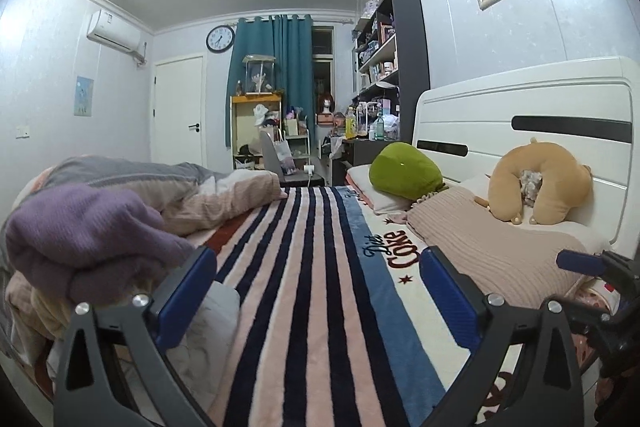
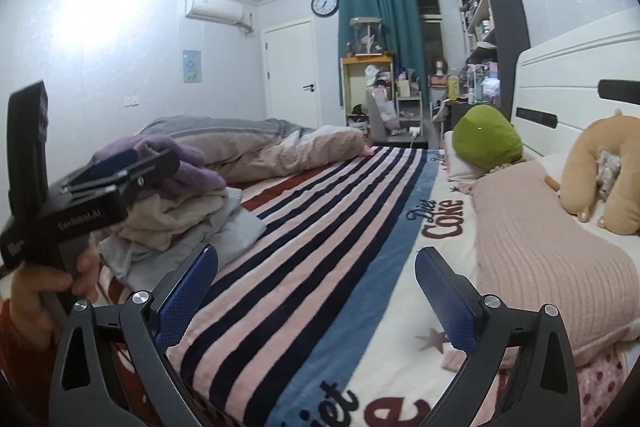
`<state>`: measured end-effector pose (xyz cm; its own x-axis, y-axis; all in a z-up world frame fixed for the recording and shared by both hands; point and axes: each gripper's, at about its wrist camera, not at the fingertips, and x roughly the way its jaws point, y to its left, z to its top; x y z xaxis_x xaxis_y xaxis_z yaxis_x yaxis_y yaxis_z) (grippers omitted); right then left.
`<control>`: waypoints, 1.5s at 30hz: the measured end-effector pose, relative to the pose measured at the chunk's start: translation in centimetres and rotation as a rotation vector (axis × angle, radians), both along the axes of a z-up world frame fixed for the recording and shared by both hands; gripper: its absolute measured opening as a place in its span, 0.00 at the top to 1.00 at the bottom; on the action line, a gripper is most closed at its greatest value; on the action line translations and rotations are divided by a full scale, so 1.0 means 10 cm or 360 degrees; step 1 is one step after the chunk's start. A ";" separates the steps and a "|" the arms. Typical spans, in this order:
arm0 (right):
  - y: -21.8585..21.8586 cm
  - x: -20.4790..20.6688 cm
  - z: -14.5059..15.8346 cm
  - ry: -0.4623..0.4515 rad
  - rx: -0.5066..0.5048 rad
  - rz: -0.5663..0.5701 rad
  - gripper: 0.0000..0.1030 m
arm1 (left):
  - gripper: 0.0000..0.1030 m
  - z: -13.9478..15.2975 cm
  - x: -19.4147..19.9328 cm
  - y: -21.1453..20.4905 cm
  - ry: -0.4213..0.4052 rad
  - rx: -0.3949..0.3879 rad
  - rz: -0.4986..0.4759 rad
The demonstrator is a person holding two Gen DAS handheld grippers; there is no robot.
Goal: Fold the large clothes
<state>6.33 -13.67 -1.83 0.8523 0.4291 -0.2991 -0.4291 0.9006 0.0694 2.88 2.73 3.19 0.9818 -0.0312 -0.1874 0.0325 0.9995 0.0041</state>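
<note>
At the left of both frames sits the stack of clothes (image 2: 176, 203) – purple sweater (image 1: 84, 227) on top, seemingly folded already. Both the left gripper (image 1: 318, 291) and right gripper (image 2: 316, 291) gape wide, holding nothing above the striped blanket (image 2: 320, 227) – no garment is spread out.

Each gripper is built of matte black angular arms with triangular cut-outs, and the left gripper (image 1: 318, 281) and the right gripper (image 2: 316, 285) both carry round silver screws at the joints near the base of the fingers. The fingers (image 1: 186, 297) are faced with long blue pads that have a fine dimpled grid texture. Seen from the right side, the left gripper's black body bears white lettering on its side and a tall black block standing up at its rear, and the hand (image 2: 48, 287) around its handle comes out of an orange-red sleeve (image 2: 16, 331).
</note>
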 end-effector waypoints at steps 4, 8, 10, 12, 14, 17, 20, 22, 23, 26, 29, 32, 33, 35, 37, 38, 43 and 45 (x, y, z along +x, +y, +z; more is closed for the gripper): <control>-0.09 -0.03 -0.02 -0.0002 0.0020 -0.0034 0.04 | 0.03 -0.07 0.06 0.00 0.0034 0.0006 0.0001; -0.12 -0.04 -0.02 0.0003 0.0035 -0.0037 0.04 | 0.03 -0.11 0.11 0.05 0.0056 0.0010 0.0002; -0.11 -0.04 -0.02 0.0006 0.0036 -0.0032 0.04 | 0.03 -0.11 0.11 0.08 0.0060 0.0005 0.0006; -0.09 -0.05 -0.02 -0.0001 0.0023 -0.0032 0.04 | 0.03 -0.11 0.11 0.09 0.0060 0.0005 0.0009; -0.05 -0.06 0.00 -0.0002 0.0015 -0.0027 0.04 | 0.03 -0.12 0.10 0.12 0.0058 0.0004 0.0012; -0.03 -0.07 0.02 -0.0002 0.0018 -0.0013 0.04 | 0.03 -0.14 0.11 0.16 0.0065 -0.0003 0.0017; -0.01 -0.08 0.03 -0.0007 0.0008 -0.0011 0.04 | 0.02 -0.16 0.12 0.18 0.0073 -0.0010 0.0018; 0.00 -0.08 0.03 -0.0002 0.0011 -0.0009 0.04 | 0.02 -0.17 0.13 0.19 0.0077 -0.0013 0.0019; 0.00 -0.08 0.02 0.0003 0.0016 -0.0007 0.04 | 0.02 -0.17 0.13 0.19 0.0078 -0.0013 0.0019; -0.01 -0.07 0.02 0.0016 0.0029 -0.0008 0.04 | 0.02 -0.18 0.13 0.21 0.0083 -0.0015 0.0022; -0.02 -0.07 0.02 0.0020 0.0035 -0.0009 0.04 | 0.02 -0.18 0.14 0.21 0.0083 -0.0013 0.0024; -0.02 -0.07 0.02 0.0022 0.0036 -0.0008 0.04 | 0.02 -0.19 0.14 0.22 0.0087 -0.0015 0.0026; -0.02 -0.06 0.02 0.0021 0.0035 -0.0008 0.04 | 0.02 -0.19 0.14 0.23 0.0087 -0.0017 0.0026; -0.03 -0.07 0.02 0.0020 0.0037 -0.0007 0.04 | 0.02 -0.20 0.14 0.24 0.0086 -0.0018 0.0028; -0.03 -0.06 0.02 0.0019 0.0038 -0.0007 0.04 | 0.02 -0.20 0.16 0.25 0.0085 -0.0017 0.0030; -0.03 -0.06 0.02 0.0017 0.0040 -0.0007 0.04 | 0.02 -0.20 0.16 0.25 0.0085 -0.0017 0.0031; -0.03 -0.06 0.02 0.0018 0.0043 -0.0006 0.04 | 0.02 -0.21 0.16 0.26 0.0086 -0.0013 0.0033; -0.03 -0.06 0.02 0.0017 0.0043 -0.0007 0.04 | 0.01 -0.21 0.16 0.26 0.0085 -0.0015 0.0031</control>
<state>5.75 -13.99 -1.65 0.8509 0.4336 -0.2966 -0.4243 0.9002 0.0985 4.47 5.34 1.09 0.9708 -0.0138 -0.2396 0.0127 0.9999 -0.0064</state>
